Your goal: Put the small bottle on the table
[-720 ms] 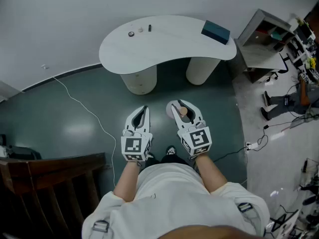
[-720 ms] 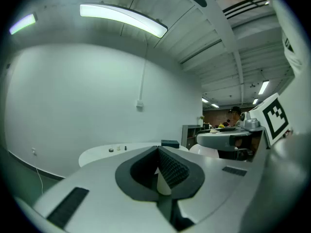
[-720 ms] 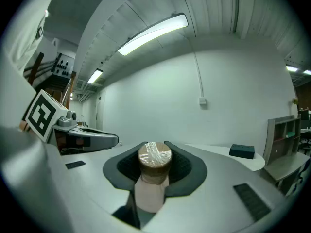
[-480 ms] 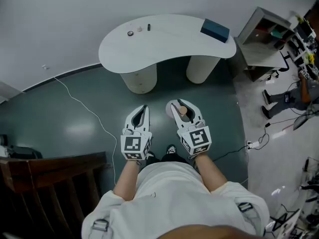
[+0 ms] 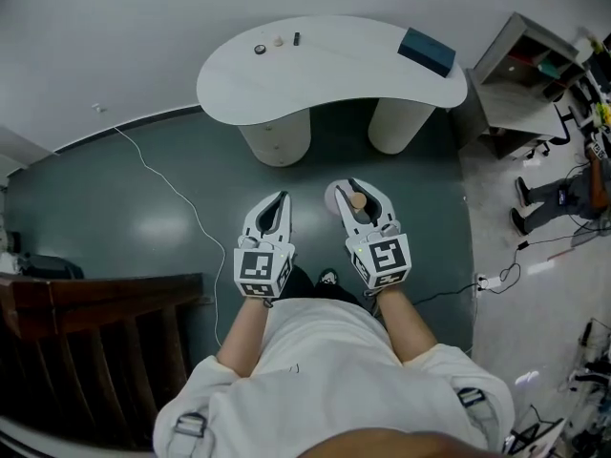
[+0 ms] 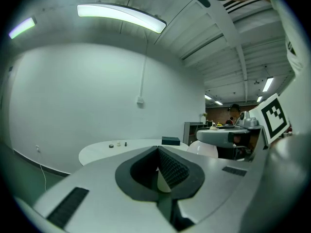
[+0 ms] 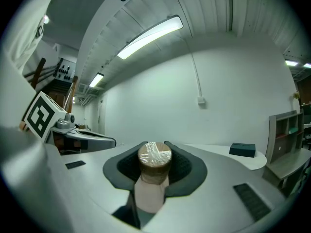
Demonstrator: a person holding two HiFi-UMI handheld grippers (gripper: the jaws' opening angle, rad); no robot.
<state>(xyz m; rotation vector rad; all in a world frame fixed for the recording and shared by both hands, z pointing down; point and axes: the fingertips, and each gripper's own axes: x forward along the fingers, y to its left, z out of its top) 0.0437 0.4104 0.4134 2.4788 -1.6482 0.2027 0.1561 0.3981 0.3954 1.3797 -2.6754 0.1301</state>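
Observation:
The small bottle (image 7: 153, 171), pale with a brown cap wrapped in clear tape, stands upright between the jaws of my right gripper (image 5: 361, 201), which is shut on it; its cap shows in the head view as the bottle (image 5: 357, 201). My left gripper (image 5: 271, 214) is held beside it with its jaws closed together and nothing in them. The white curved table (image 5: 334, 74) stands ahead on two round pedestals, some way off from both grippers.
On the table lie a dark blue box (image 5: 427, 51) at the right end and three small items (image 5: 277, 42) near the far left. A white cable (image 5: 172, 198) runs over the green floor. A dark wooden rail (image 5: 86, 299) is at the left, shelving (image 5: 535, 74) at the right.
The view has shifted a little toward the table; both grippers sit slightly further forward. The bottle stays in the right gripper's jaws.

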